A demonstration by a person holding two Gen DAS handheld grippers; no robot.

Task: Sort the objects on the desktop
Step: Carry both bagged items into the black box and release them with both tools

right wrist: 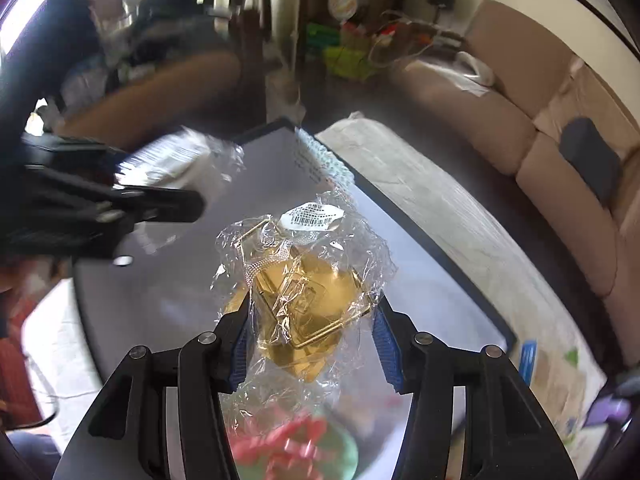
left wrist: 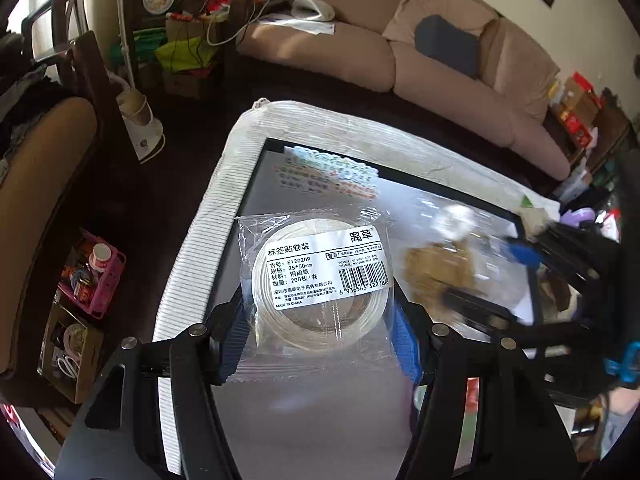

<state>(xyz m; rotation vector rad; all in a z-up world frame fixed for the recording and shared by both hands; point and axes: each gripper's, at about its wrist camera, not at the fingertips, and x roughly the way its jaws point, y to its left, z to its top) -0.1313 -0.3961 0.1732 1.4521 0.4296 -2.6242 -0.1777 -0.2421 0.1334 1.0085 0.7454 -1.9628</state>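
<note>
My left gripper (left wrist: pixel 320 332) clamped on the bagged label roll (left wrist: pixel 322 280), lifted above the grey mat (left wrist: pixel 320 420), my right gripper (right wrist: pixel 310 344) pinching the wrapped gold clips (right wrist: pixel 304 300) over that mat, beige sofa (left wrist: pixel 440 80) behind

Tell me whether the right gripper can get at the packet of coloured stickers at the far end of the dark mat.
Probably not yet: the right gripper already holds a crinkled clear bag of gold clips. The sticker packet lies beyond, with bare dark mat between.
</note>
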